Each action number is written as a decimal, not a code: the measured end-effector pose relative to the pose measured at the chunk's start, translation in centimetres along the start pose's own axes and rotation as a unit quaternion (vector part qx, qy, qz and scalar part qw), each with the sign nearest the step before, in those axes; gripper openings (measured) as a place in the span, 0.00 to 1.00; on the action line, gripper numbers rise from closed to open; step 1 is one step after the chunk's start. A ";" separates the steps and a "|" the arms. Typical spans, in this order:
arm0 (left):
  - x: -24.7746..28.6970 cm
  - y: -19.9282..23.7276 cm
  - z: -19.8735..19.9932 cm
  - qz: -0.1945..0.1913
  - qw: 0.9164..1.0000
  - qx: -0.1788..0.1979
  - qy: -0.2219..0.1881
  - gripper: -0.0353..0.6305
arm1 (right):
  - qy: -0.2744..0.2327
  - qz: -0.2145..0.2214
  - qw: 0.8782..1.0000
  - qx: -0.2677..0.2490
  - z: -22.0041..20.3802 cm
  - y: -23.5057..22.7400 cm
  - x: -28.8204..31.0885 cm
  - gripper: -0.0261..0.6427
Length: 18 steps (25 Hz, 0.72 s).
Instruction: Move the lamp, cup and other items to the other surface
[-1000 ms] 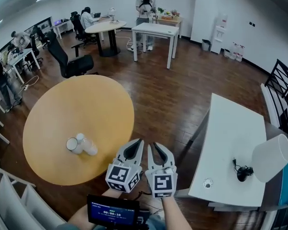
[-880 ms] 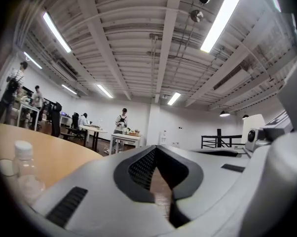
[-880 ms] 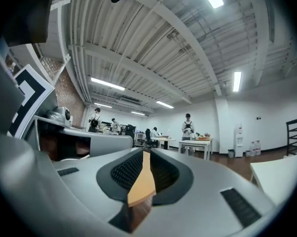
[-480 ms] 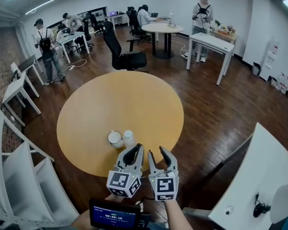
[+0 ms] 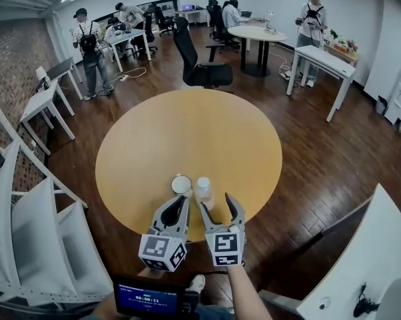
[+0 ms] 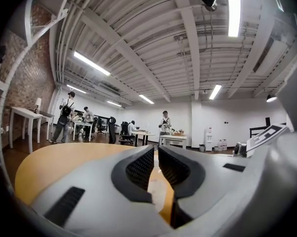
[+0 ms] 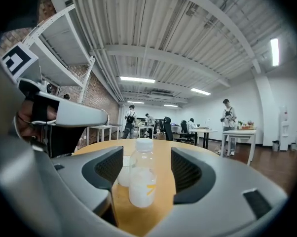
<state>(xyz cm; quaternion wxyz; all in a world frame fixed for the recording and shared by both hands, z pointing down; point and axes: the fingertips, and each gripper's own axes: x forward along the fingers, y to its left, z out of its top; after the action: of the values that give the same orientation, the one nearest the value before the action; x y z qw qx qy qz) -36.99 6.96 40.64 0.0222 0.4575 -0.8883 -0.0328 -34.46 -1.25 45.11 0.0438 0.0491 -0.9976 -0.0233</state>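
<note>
A clear plastic bottle (image 5: 203,192) with a white cap stands upright near the front edge of the round wooden table (image 5: 187,139). A white cup (image 5: 181,185) stands right beside it on the left. My right gripper (image 5: 218,205) is open and has just been opening. In the right gripper view the bottle (image 7: 141,174) stands a little ahead of the right gripper (image 7: 147,168), in line with the gap, untouched, with the cup (image 7: 123,176) behind it. My left gripper (image 5: 179,204) is level next to it, shut and empty (image 6: 156,164). The lamp (image 5: 399,304) is on the white table at the lower right corner.
A white table (image 5: 360,259) stands at the right, and white shelving (image 5: 34,232) at the left. A black office chair (image 5: 204,72) stands beyond the round table. Several people are at desks further back. A small screen (image 5: 146,299) hangs below my grippers.
The view has swung from the white table to the round table. Both grippers moved over to its front edge by the bottle and cup. The right jaws have spread apart.
</note>
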 end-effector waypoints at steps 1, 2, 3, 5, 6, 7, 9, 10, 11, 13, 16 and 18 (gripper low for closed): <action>0.1 0.3 -0.1 0.000 1.000 0.001 0.001 0.11 | 0.004 0.005 1.000 0.000 -0.3 0.2 0.7 0.52; 0.3 0.5 -0.2 0.000 1.000 0.001 0.004 0.11 | 0.010 0.010 1.000 -0.001 -0.7 0.5 1.4 0.53; 0.4 0.7 -0.3 -0.001 1.000 0.002 0.007 0.11 | 0.016 0.014 1.000 -0.003 -1.1 0.7 2.1 0.53; 0.8 1.1 -0.6 -0.004 1.000 0.003 0.013 0.11 | 0.026 0.017 0.999 -0.005 -1.8 1.1 3.4 0.57; 1.0 1.3 -0.7 -0.006 1.000 0.004 0.016 0.11 | 0.029 0.016 0.999 -0.004 -2.0 1.1 3.9 0.57; 1.2 1.5 -0.8 -0.009 1.000 0.004 0.017 0.11 | 0.031 0.014 0.999 -0.003 -2.3 1.1 4.4 0.57; 1.6 2.1 -1.0 -0.014 1.000 0.007 0.015 0.11 | 0.036 0.010 0.999 0.003 -2.7 1.0 5.4 0.61; 1.8 2.4 -1.1 -0.016 1.000 0.008 0.016 0.11 | 0.039 0.009 0.999 0.006 -2.9 1.0 5.8 0.62; 2.0 2.6 -1.2 -0.019 1.000 0.009 0.018 0.11 | 0.042 0.009 0.999 0.010 -3.2 1.1 6.2 0.65; 2.4 3.1 -1.6 -0.025 0.999 0.010 0.019 0.11 | 0.046 0.009 0.999 0.012 -3.7 1.3 6.9 0.65; 2.9 3.5 -2.0 -0.033 0.999 0.010 0.031 0.11 | 0.055 0.009 0.998 0.003 -4.2 1.7 7.7 0.65; 3.3 3.4 -2.0 -0.039 0.999 0.011 0.035 0.11 | 0.064 0.010 0.998 -0.013 -4.4 1.8 8.1 0.65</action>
<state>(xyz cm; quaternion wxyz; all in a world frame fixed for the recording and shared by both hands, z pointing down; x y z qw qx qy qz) -41.58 6.17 42.97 0.0472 0.4925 -0.8690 -0.0081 -42.23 -0.42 50.25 0.1085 0.0402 -0.9927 -0.0331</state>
